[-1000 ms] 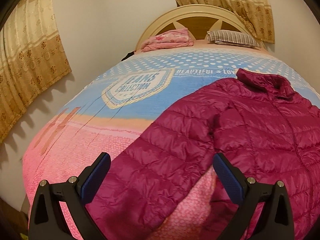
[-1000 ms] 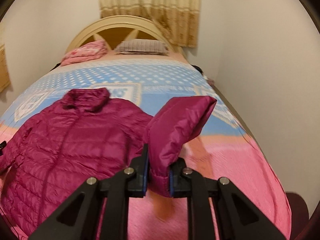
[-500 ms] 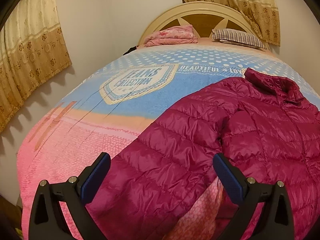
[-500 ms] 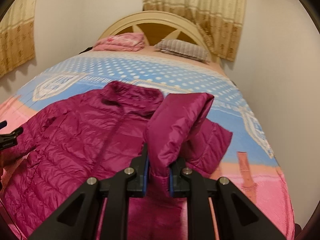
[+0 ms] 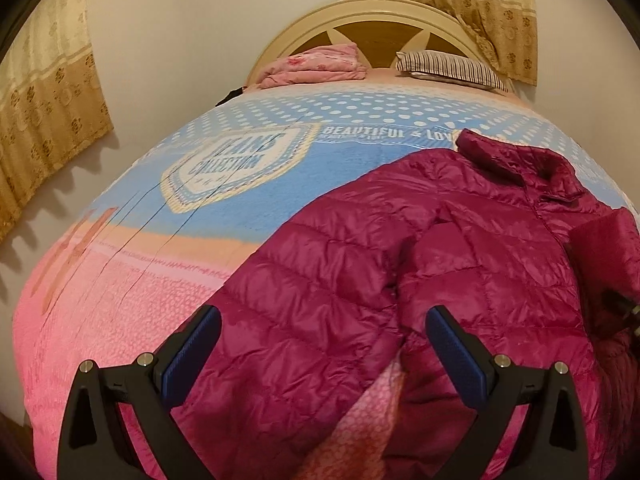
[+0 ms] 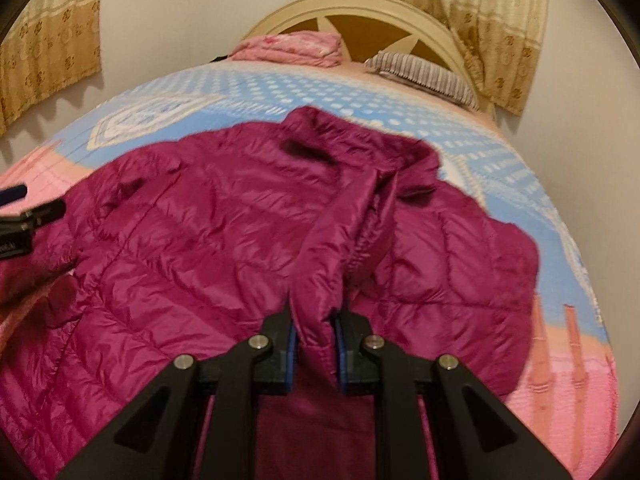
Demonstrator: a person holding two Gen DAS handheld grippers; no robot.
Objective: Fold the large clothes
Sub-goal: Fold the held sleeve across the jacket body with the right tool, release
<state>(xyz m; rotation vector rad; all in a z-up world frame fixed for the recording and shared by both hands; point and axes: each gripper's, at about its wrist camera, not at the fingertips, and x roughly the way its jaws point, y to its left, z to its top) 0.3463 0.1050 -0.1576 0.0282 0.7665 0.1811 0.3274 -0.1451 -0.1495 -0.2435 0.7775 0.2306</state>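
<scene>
Magenta quilted jacket (image 6: 224,248) lies spread front-up on the bed (image 5: 120,320), collar (image 5: 516,156) toward the headboard (image 5: 384,16), over a bedspread that runs from pink at the near end to blue with white dots farther up. The right hand-held gripper (image 6: 315,334) is pinched tight on the cuff end of one sleeve (image 6: 344,236), the blue pads pressing the fabric from both sides, and that sleeve rises from the pinch and lies across the jacket's chest toward the collar. The left hand-held gripper (image 5: 322,346) is spread wide with nothing between its pads, hanging just above the other sleeve (image 5: 288,320), which stretches flat toward the bed's near edge. At the head of the bed sit a folded pink blanket (image 5: 316,66) and a striped pillow (image 5: 448,68), well apart from the jacket. Patterned curtains (image 5: 460,4) hang behind the headboard.
</scene>
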